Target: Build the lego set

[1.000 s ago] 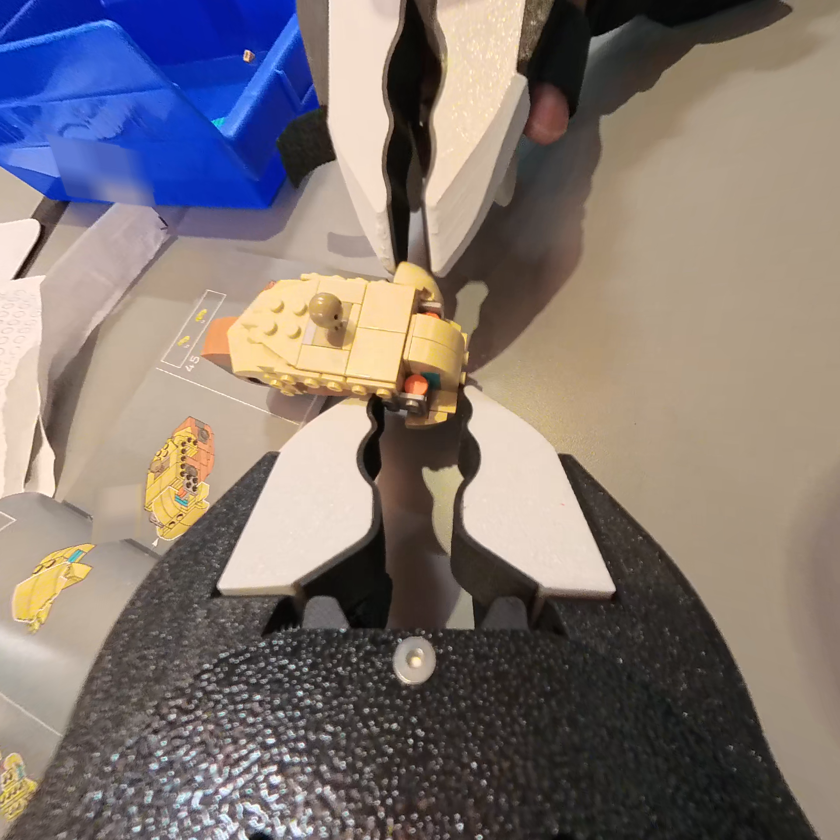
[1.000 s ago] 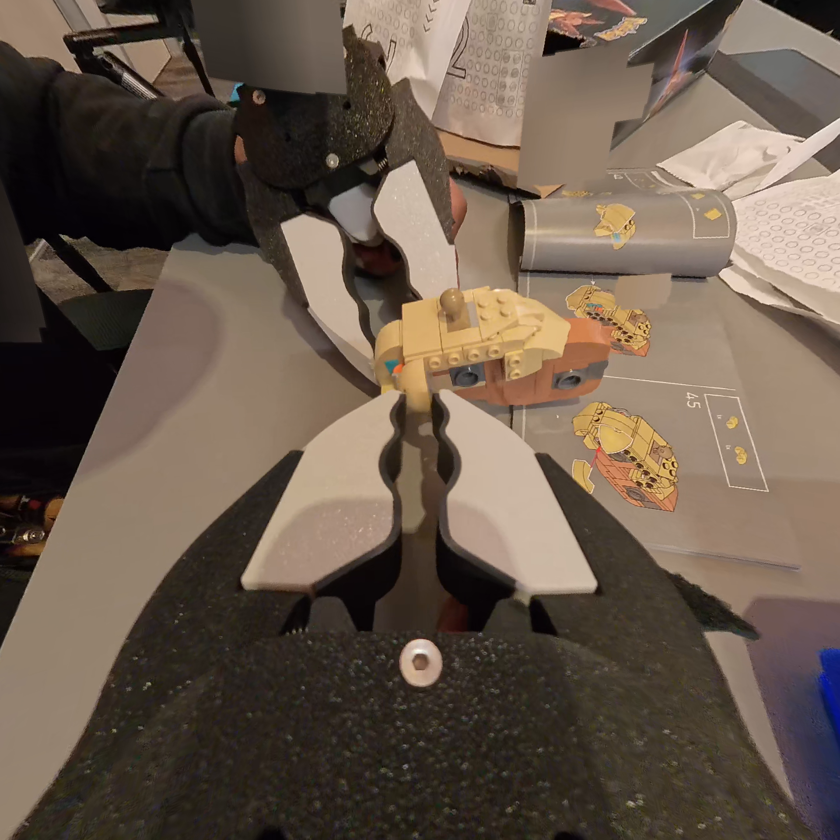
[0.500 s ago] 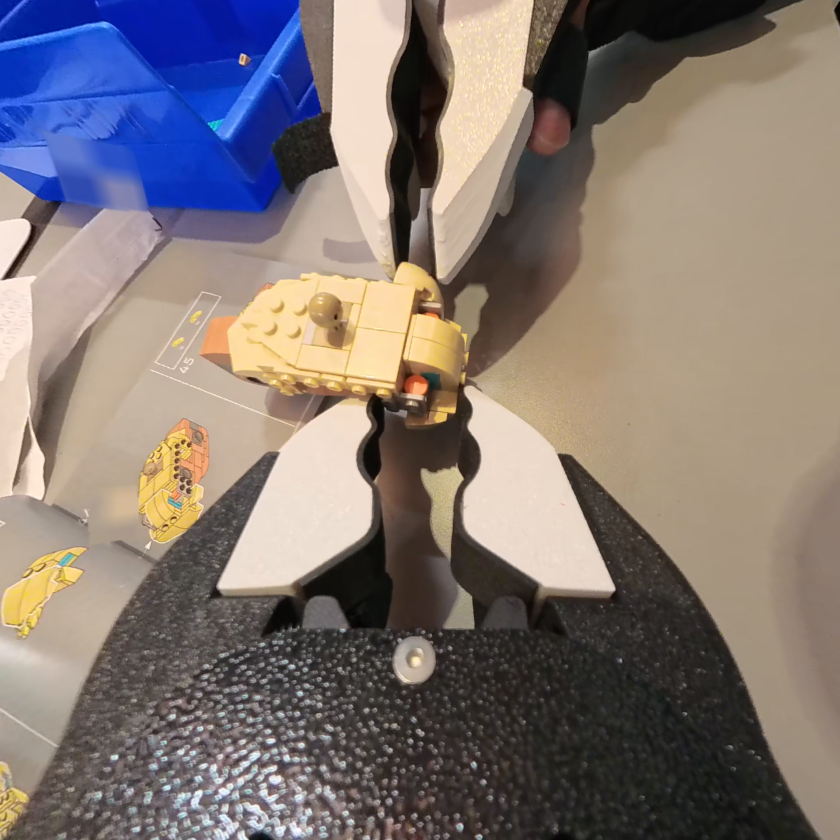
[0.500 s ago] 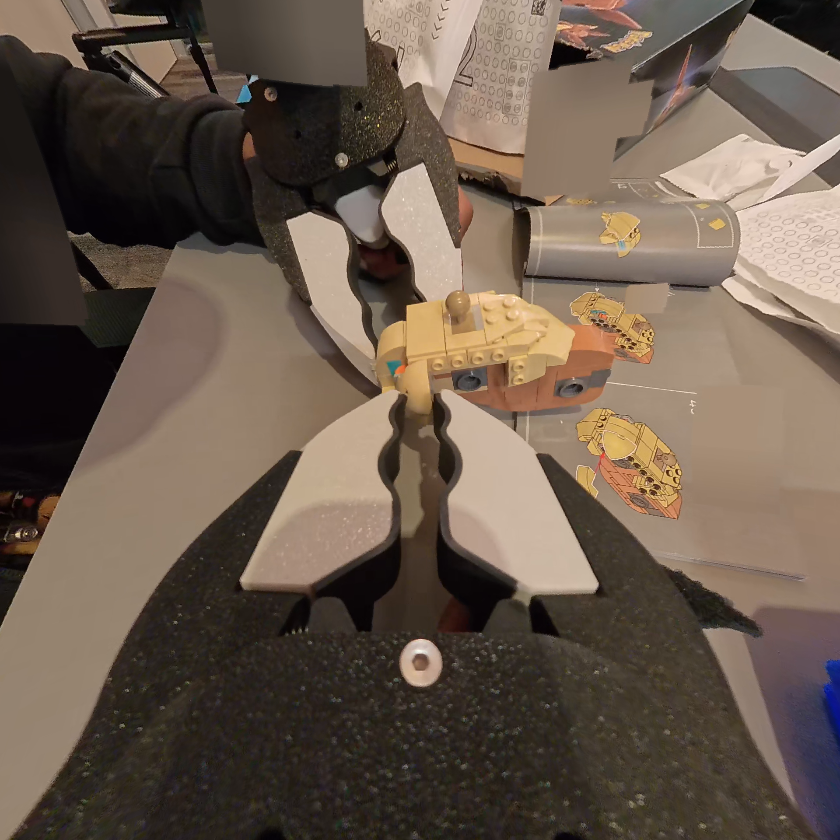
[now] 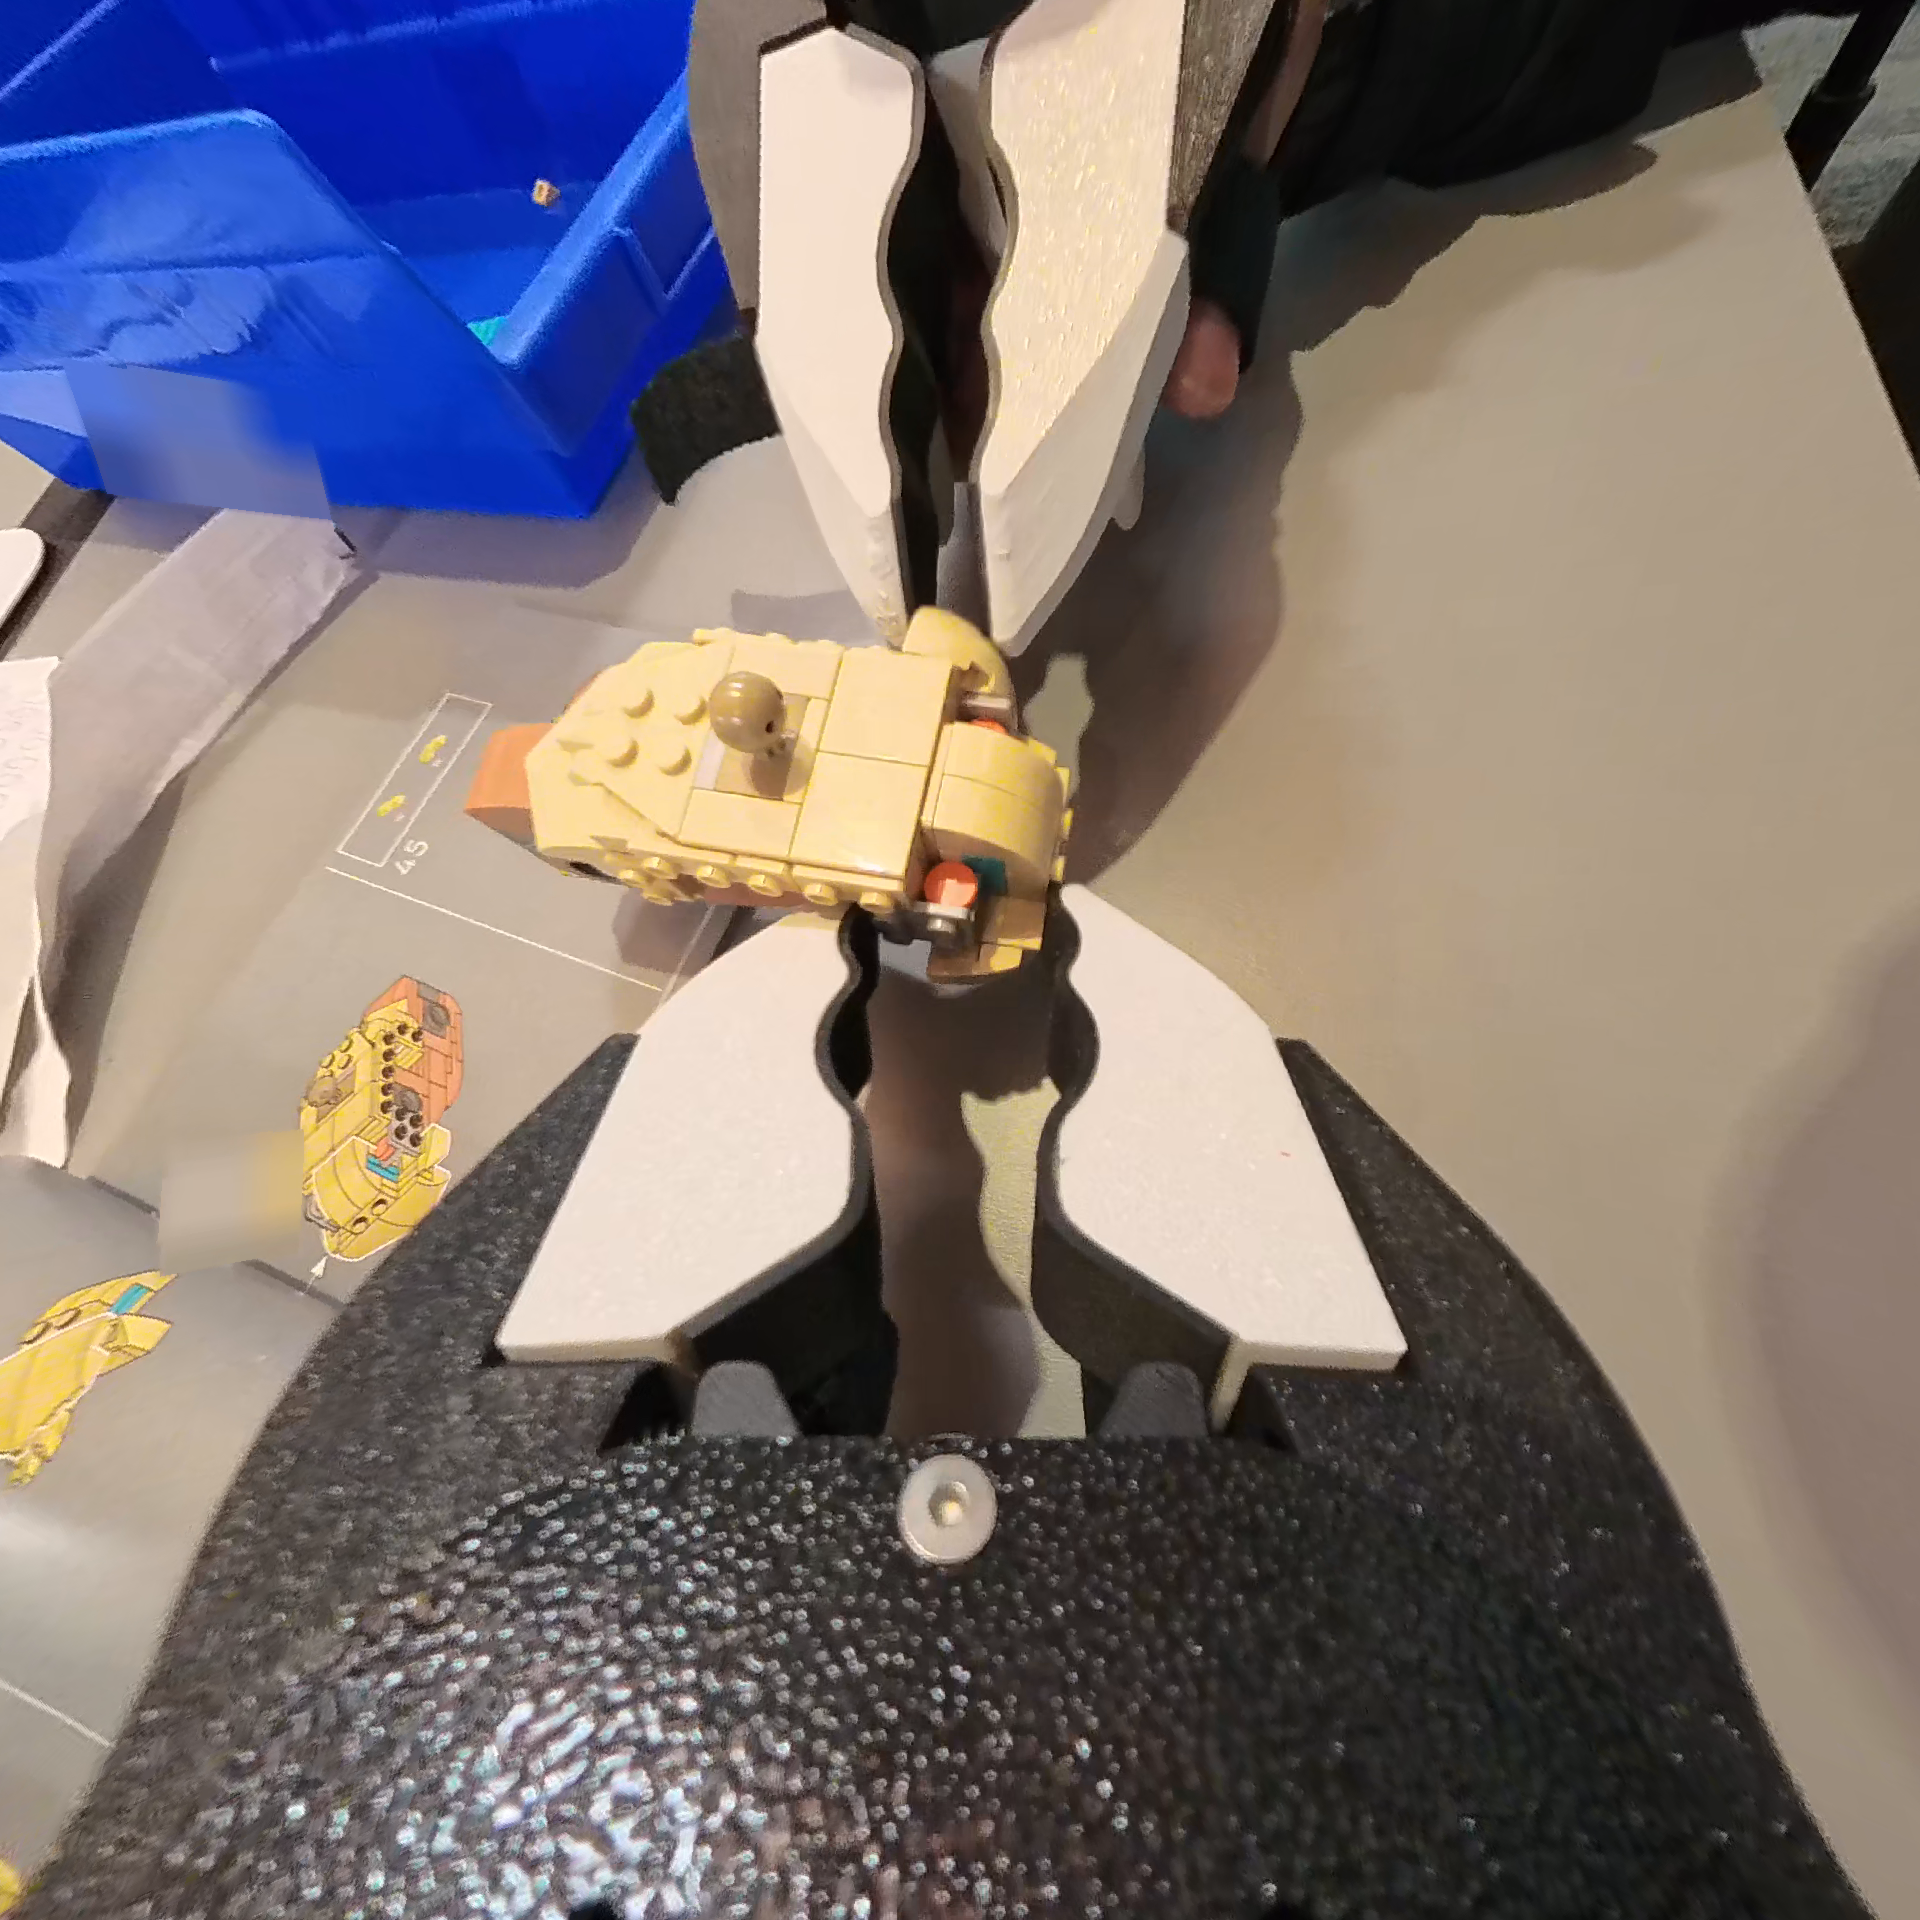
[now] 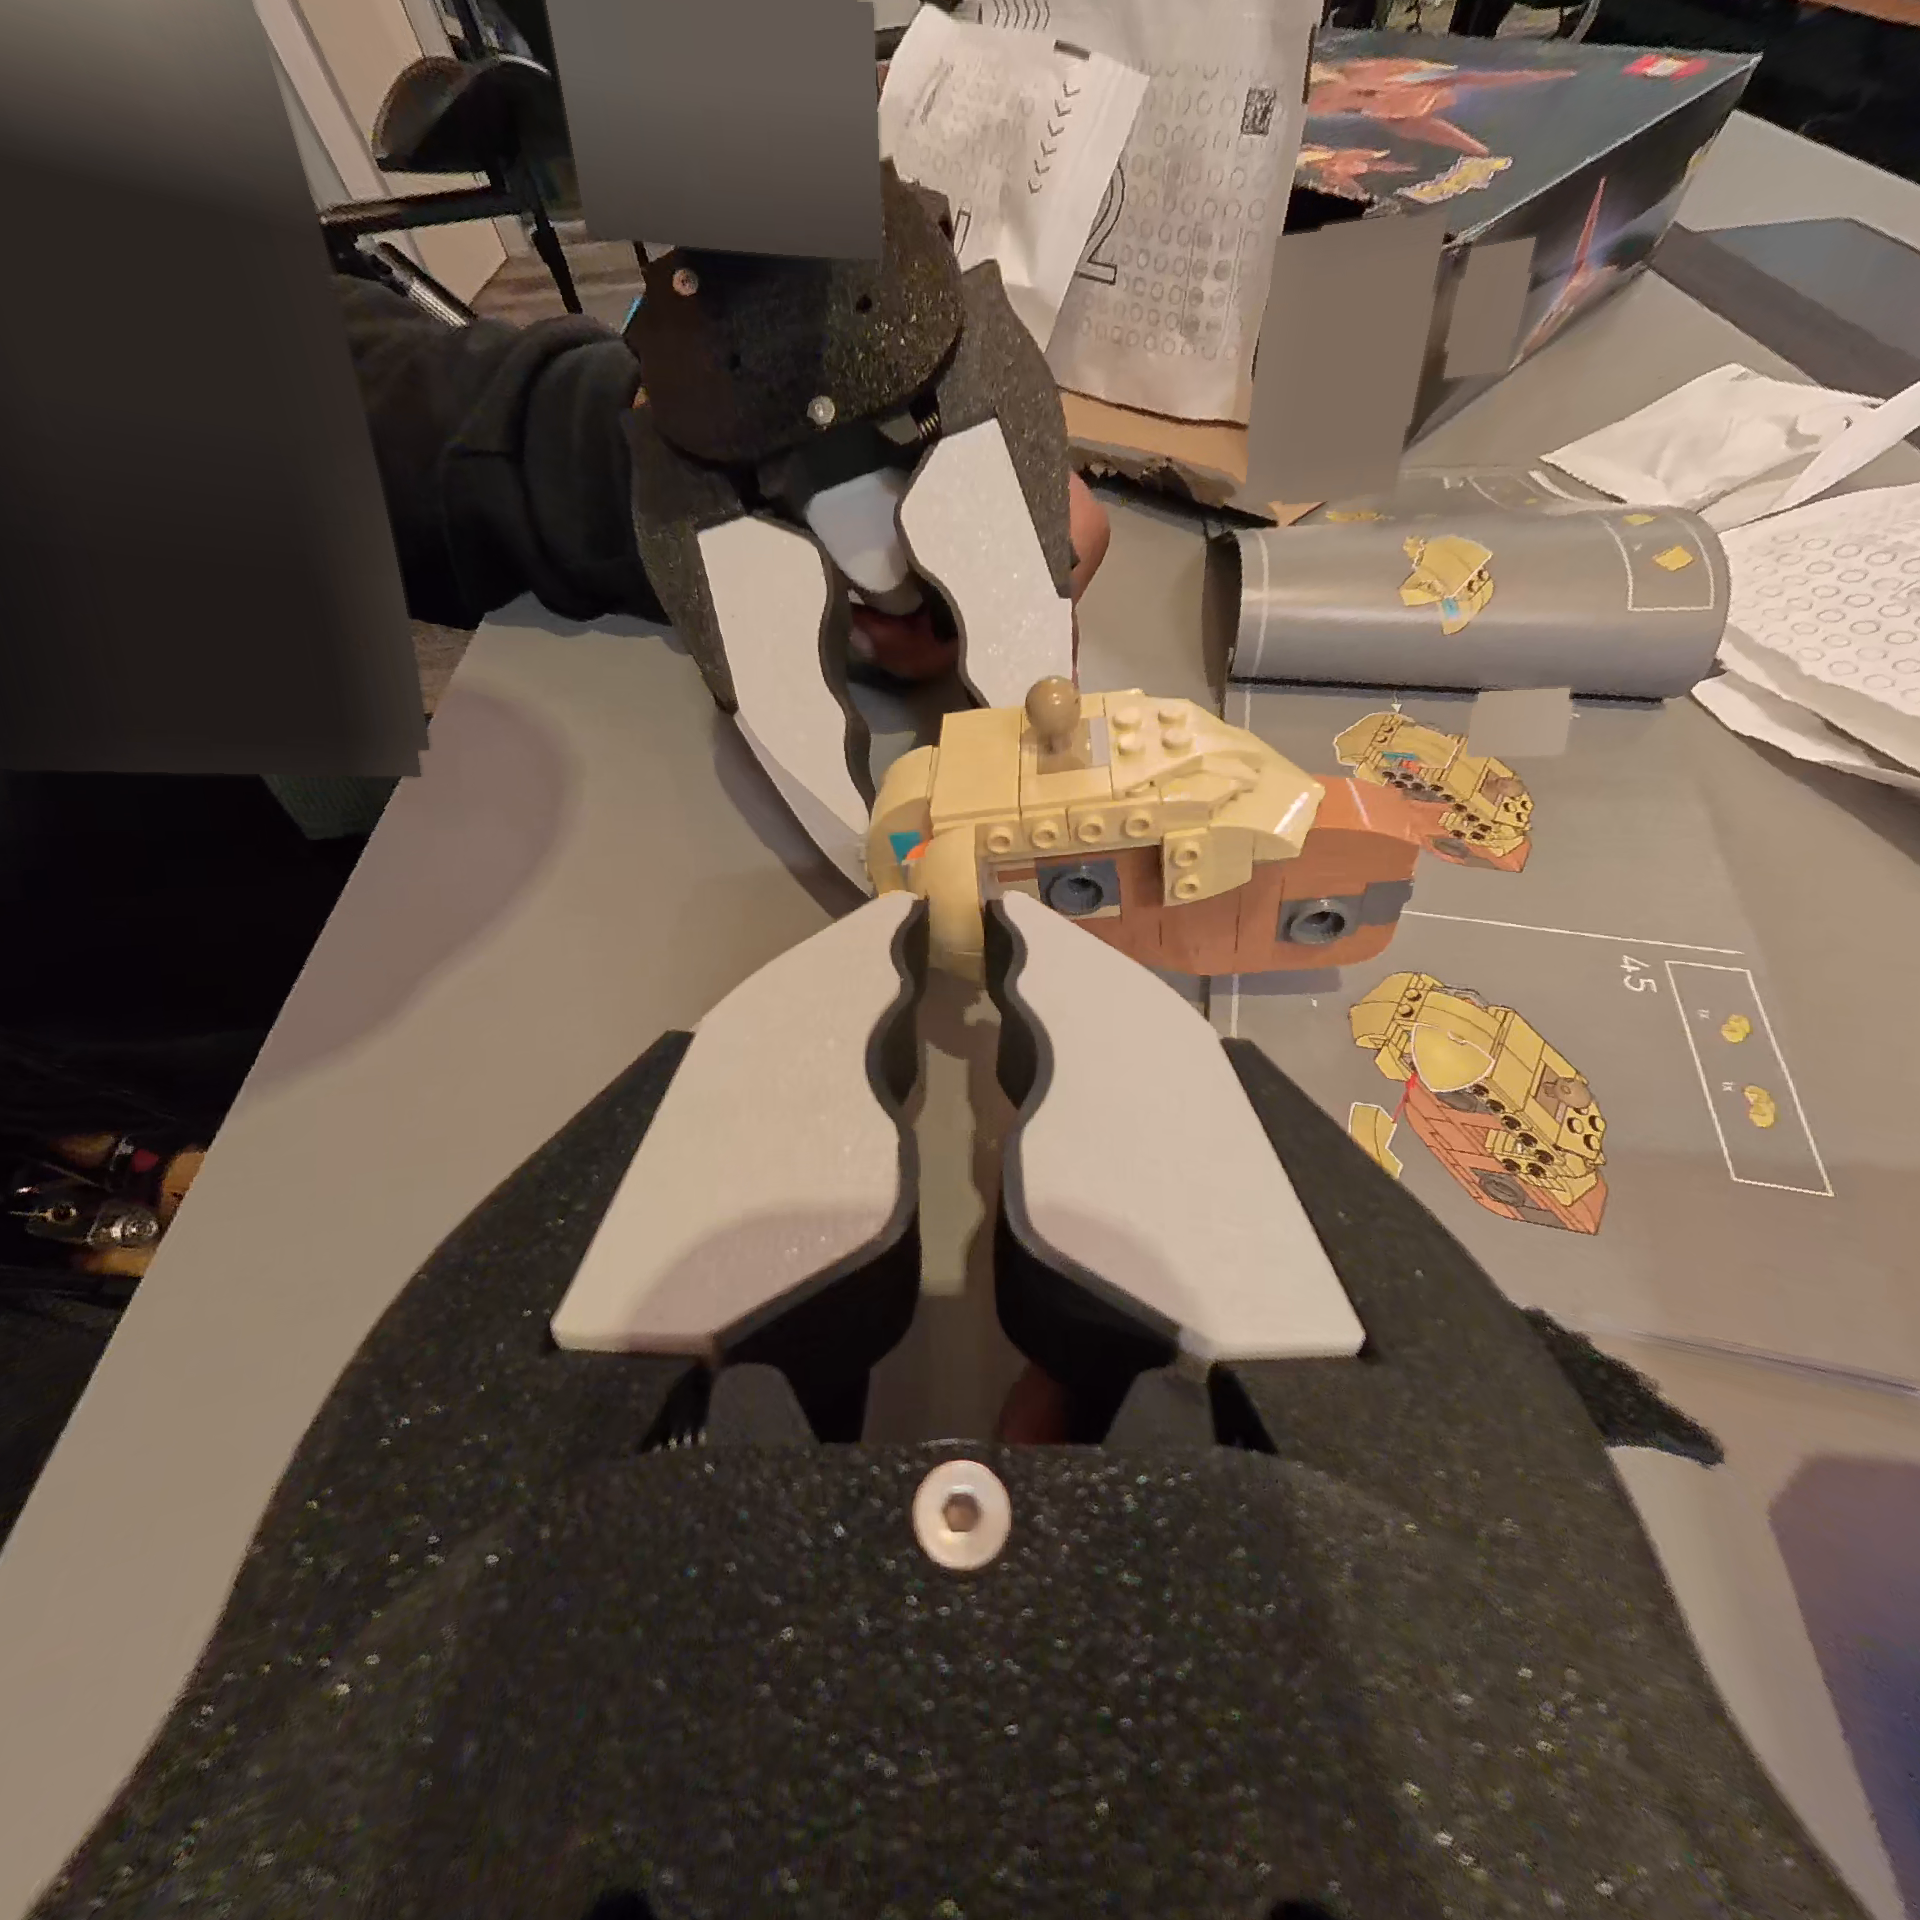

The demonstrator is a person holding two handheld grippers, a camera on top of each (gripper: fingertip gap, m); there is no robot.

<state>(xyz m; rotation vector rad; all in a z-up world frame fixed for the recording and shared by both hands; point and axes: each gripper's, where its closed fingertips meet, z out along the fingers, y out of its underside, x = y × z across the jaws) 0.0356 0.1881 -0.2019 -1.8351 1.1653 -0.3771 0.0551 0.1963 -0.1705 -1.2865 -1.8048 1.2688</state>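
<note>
Left wrist view: the left gripper [image 5: 956, 914], its pale grey fingers [image 5: 748, 1039] set moderately apart, clamps the blunt end of a tan-and-brown toy-brick vehicle model with a round olive knob on top [image 5: 790, 769]; the model's end fills the gap at the fingertips, and both pads appear to bear on it. From the far side, the right gripper [image 5: 940, 613] meets the same end, its fingers drawn narrow around a curved tan piece on the model's flank. A gloved hand [image 5: 1205, 312] shows behind that gripper.

Right wrist view: the right gripper's fingertips [image 6: 1029, 935] pinch that curved tan piece [image 6: 951, 914], which sits squeezed between the two pads. The model stretches away to the right of the fingers, its brown underside studded with grey round sockets, held just above an open grey instruction booklet printed with yellow building diagrams [image 6: 1558, 1039]. The booklet's far page curls into a roll [image 6: 1455, 603] beyond the model.

Farther right lie white perforated paper bags [image 6: 1849, 623]; behind the roll stands a dark printed cardboard box [image 6: 1558, 156]. In the left wrist view, a blue plastic bin [image 5: 312, 260] sits to the upper left of the fingers, all on a grey table [image 5: 1507, 831].
</note>
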